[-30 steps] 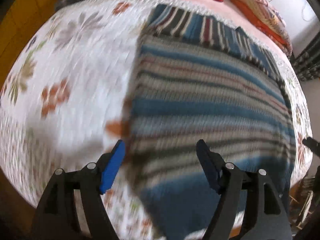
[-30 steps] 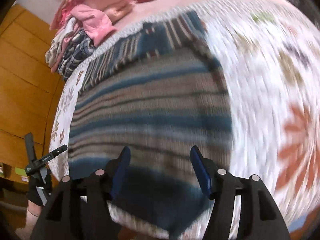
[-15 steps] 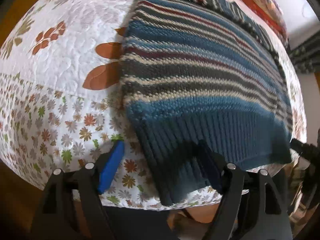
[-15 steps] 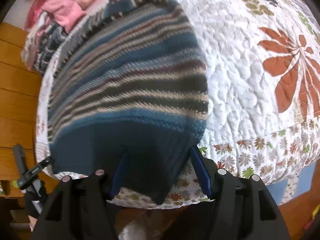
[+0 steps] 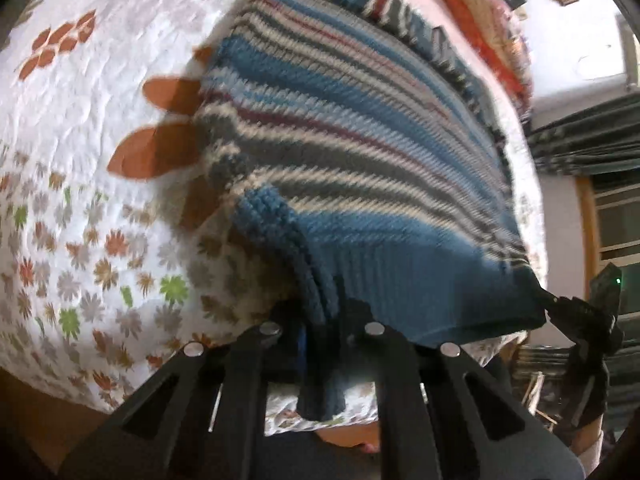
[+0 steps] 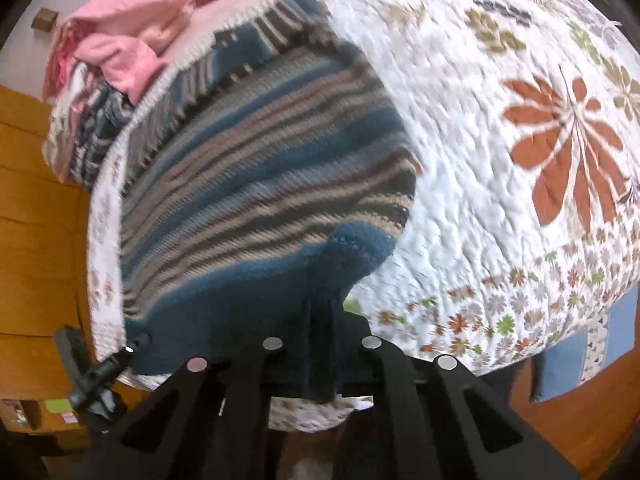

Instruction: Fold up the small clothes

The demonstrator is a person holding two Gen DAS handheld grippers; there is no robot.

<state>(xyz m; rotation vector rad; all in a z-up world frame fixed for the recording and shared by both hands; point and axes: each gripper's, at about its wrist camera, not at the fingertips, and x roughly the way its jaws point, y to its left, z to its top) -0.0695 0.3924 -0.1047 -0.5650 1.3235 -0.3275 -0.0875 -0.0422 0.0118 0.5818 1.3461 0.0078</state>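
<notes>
Both tongs pinch the hem: your left gripper (image 5: 320, 344) and right gripper (image 6: 320, 344) are each clamped on a near corner of the striped sweater (image 5: 360, 168).

Lift the two corners evenly and carry them level toward the far edge, so the ribbed band lands square. That sweater lies flat on the flowered quilt (image 6: 500, 128) at the bed's near edge; pink clothes (image 6: 132, 40) are heaped at the far side, beside wooden panelling (image 6: 36, 220).
</notes>
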